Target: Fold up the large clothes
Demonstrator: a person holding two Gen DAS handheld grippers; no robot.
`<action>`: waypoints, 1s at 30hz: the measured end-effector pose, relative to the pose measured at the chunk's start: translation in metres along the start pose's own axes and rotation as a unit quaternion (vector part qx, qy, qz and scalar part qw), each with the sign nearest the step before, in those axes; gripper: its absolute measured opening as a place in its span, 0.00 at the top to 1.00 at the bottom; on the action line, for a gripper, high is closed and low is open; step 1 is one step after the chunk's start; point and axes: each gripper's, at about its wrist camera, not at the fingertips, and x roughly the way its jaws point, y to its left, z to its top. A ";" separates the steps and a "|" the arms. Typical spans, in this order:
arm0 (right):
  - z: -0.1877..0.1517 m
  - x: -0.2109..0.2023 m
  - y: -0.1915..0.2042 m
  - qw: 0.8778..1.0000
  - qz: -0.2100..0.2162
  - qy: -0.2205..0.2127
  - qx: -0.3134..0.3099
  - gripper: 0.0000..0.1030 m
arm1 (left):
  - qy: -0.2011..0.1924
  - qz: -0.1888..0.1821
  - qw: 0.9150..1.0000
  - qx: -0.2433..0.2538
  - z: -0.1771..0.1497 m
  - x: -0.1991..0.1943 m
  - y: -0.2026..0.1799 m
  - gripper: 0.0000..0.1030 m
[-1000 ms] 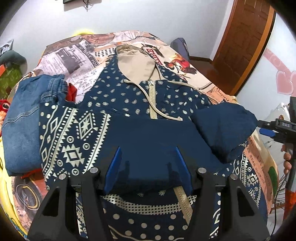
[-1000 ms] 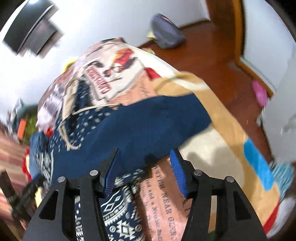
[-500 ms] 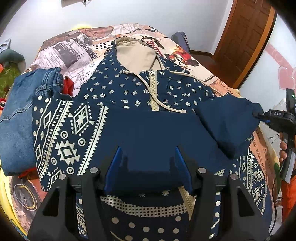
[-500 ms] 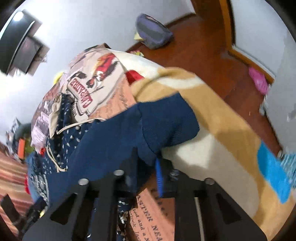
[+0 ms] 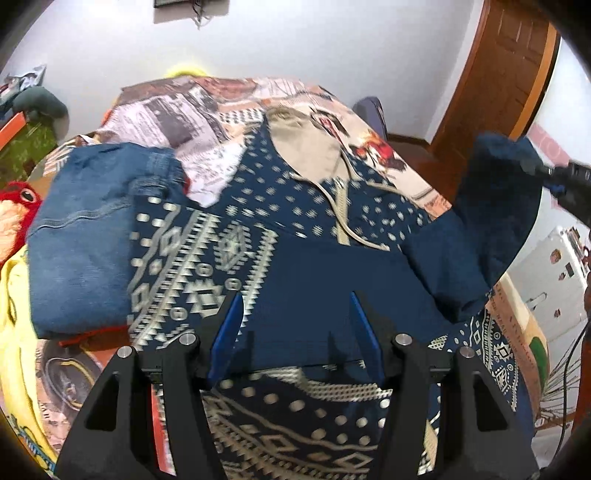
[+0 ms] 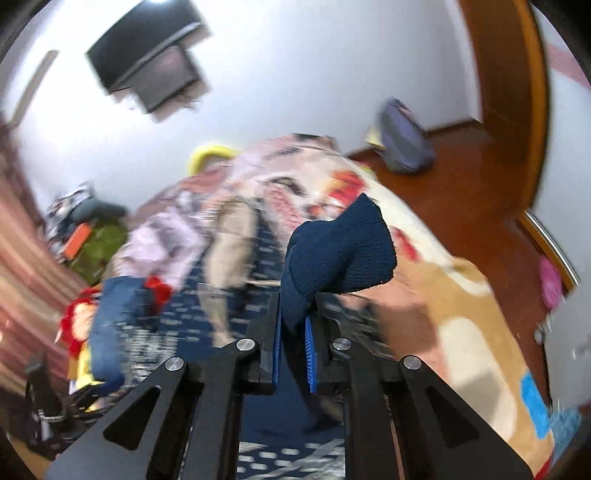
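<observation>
Left wrist view: bed (image 5: 369,144) covered with a printed blanket, newspaper and cartoon patches, print too blurred to read. White wall behind, brown wooden door (image 5: 506,77) at right, dark frame (image 5: 173,3) at the top edge. Navy patterned hoodie (image 5: 295,236) lies front-up across the blanket, beige hood (image 5: 303,151) toward the wall, drawstrings and zipper down the middle. Folded jeans (image 5: 85,240) just left of it, partly under the patterned sleeve; red plush toy (image 5: 18,201) at the far left. Left gripper (image 5: 295,319) hovers over the hoodie's plain navy middle, blue fingers spread wide, pinching nothing. At right the plain navy sleeve (image 5: 495,206) is lifted off the bed by the right gripper (image 5: 554,177). Right wrist view, motion-blurred: right gripper (image 6: 295,332) pressed together on the ribbed navy cuff (image 6: 343,251), which sticks up past the tips. Below are the blanket (image 6: 436,295), red-brown wood floor (image 6: 472,173), a grey-purple bag (image 6: 402,140) against the wall, a dark wall-mounted screen (image 6: 147,62). No readable writing.
</observation>
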 end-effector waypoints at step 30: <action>-0.113 0.147 0.143 0.932 0.101 0.334 -0.102 0.74 | 0.019 0.015 0.996 -0.083 -0.053 -0.037 0.088 0.37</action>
